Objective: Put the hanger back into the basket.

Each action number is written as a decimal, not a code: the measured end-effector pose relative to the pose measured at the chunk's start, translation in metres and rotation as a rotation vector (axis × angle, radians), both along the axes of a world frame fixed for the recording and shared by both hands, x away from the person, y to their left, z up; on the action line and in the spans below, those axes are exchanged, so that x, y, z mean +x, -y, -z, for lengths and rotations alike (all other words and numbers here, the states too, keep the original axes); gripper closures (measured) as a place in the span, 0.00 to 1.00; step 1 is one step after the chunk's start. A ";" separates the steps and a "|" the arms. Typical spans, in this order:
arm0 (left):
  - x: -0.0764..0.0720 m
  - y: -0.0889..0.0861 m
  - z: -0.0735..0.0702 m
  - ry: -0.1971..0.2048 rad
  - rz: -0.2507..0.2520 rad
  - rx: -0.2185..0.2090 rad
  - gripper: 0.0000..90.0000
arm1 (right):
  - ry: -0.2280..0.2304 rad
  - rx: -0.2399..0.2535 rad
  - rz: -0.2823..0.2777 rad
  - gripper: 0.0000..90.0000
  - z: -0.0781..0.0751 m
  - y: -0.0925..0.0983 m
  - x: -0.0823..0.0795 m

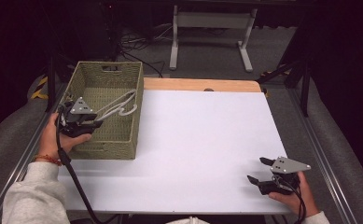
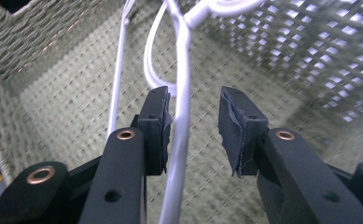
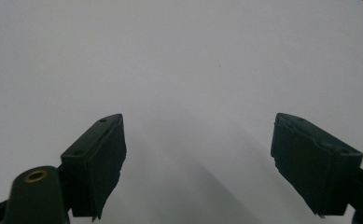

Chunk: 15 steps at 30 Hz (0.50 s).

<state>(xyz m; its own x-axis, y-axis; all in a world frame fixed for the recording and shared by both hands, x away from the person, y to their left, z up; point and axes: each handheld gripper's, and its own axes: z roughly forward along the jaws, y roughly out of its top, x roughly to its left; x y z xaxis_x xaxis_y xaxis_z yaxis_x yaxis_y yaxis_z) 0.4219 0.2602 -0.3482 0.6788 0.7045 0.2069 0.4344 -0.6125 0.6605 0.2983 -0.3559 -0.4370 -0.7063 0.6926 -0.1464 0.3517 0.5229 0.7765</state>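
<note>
White rectangular surface (image 1: 202,144), dark room, left claw (image 2: 191,130) parted around white plastic hanger (image 2: 181,121) in green woven basket (image 1: 135,112), right claw (image 1: 257,170) open, empty.

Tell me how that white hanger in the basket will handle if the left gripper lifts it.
The white hanger looks thin and rigid, so it probably lifts stiffly and weighs little. Its smooth rod lies between the left gripper's parted pads, so it may slip or swing. Its hook leans on the basket wall and could snag the weave.

hanger (image 1: 118,105) in basket (image 1: 83,79), table's (image 1: 202,140) left
</note>
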 end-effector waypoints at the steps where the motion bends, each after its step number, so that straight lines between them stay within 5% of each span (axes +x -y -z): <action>1: 0.000 0.001 -0.001 0.006 -0.005 -0.006 0.70 | 0.000 0.000 0.000 0.21 0.000 0.000 0.000; 15: -0.005 0.022 -0.016 0.077 0.011 -0.092 0.35 | 0.000 0.001 0.000 0.21 0.000 0.000 0.000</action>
